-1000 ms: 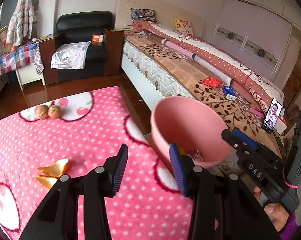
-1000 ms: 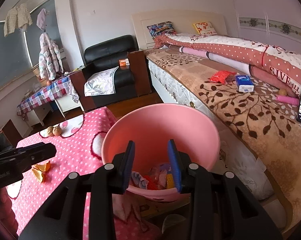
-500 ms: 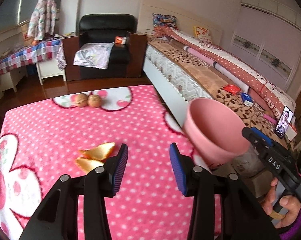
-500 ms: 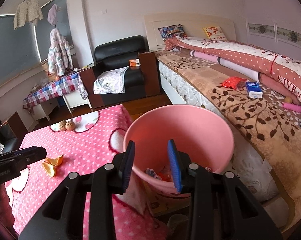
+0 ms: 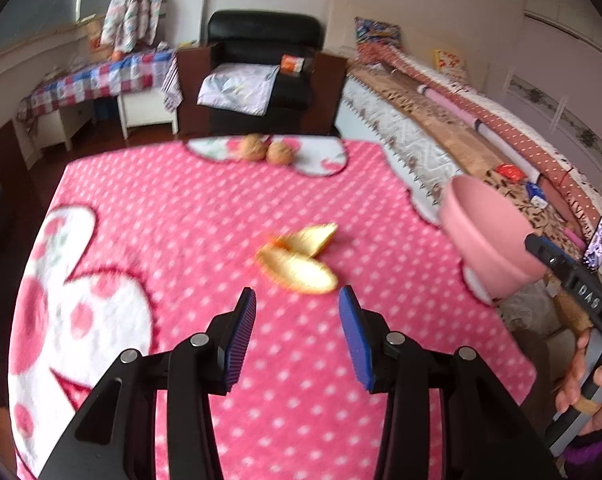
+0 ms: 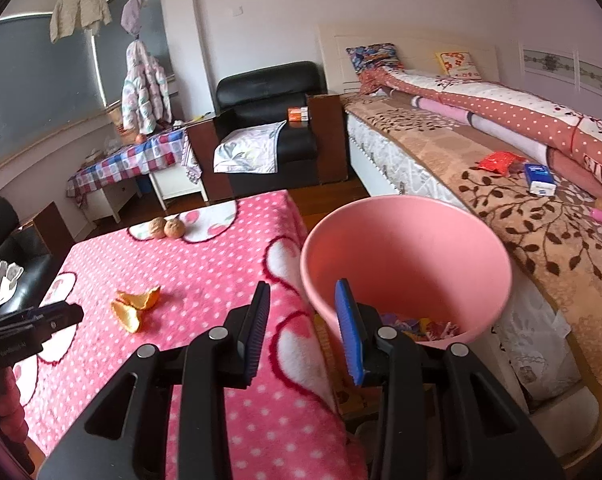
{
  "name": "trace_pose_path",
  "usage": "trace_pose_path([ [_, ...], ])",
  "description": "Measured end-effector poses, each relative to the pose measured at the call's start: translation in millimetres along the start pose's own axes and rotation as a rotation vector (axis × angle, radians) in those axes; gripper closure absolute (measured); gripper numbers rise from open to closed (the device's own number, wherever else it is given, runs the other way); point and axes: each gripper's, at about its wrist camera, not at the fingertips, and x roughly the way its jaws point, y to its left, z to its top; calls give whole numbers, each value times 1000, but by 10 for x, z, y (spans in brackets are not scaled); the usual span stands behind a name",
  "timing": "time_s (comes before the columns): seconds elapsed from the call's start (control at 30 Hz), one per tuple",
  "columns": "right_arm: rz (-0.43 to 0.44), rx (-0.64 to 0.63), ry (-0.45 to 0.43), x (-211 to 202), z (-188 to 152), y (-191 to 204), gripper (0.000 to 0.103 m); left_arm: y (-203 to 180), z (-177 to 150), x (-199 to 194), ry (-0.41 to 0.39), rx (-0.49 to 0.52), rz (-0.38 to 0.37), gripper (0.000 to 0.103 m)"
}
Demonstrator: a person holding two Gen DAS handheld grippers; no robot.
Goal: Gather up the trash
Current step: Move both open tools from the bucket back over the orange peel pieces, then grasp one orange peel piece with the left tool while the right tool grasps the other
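Left tongs (image 5: 297, 334) wide above orange peels (image 5: 299, 258); right tongs (image 6: 303, 330) (marked "DAS") wide, empty.

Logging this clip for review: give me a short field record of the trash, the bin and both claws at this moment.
trash on table: orange peel pieces on the pink polka-dot cloth
bin: pink bin beside the table edge, some litter already inside
left claw: open, empty, pointed at the peel, not touching it
right claw: open, empty, near the bin rim
other items: two walnuts at the far table edge
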Motion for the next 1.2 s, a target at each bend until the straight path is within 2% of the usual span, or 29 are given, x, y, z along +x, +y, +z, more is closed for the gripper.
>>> trace_pose_path([
  [0.1, 17, -5, 20, 49, -46, 56, 69, 94, -82, 118, 39, -23, 14, 61],
  [0.23, 30, -19, 44, 110, -87, 115, 69, 120, -28, 254, 67, -57, 11, 61],
  [0.4, 42, -34, 56, 144, -96, 166, 69, 152, 164, 426, 60, -89, 20, 60],
  [0.63, 48, -49, 79, 219, -104, 216, 69, 231, 287, 743, 70, -66, 49, 61],
  [0.83, 52, -59, 104, 316, -92, 286, 69, 263, 350, 918, 74, -75, 9, 61],
  [0.9, 54, -63, 111, 352, -86, 317, 69, 254, 363, 926, 70, -71, -7, 68],
  [0.97, 57, -68, 120, 394, -77, 352, 69, 227, 361, 950, 73, -60, -23, 81],
  [1.0, 61, -70, 126, 422, -68, 377, 69, 225, 354, 971, 79, -57, -35, 82],
  [1.07, 70, -74, 134, 460, -61, 417, 69, 240, 345, 985, 80, -64, -36, 95],
  [1.2, 111, -80, 151, 550, -6, 533, 69, 331, 338, 883, 75, -86, -56, 99],
])
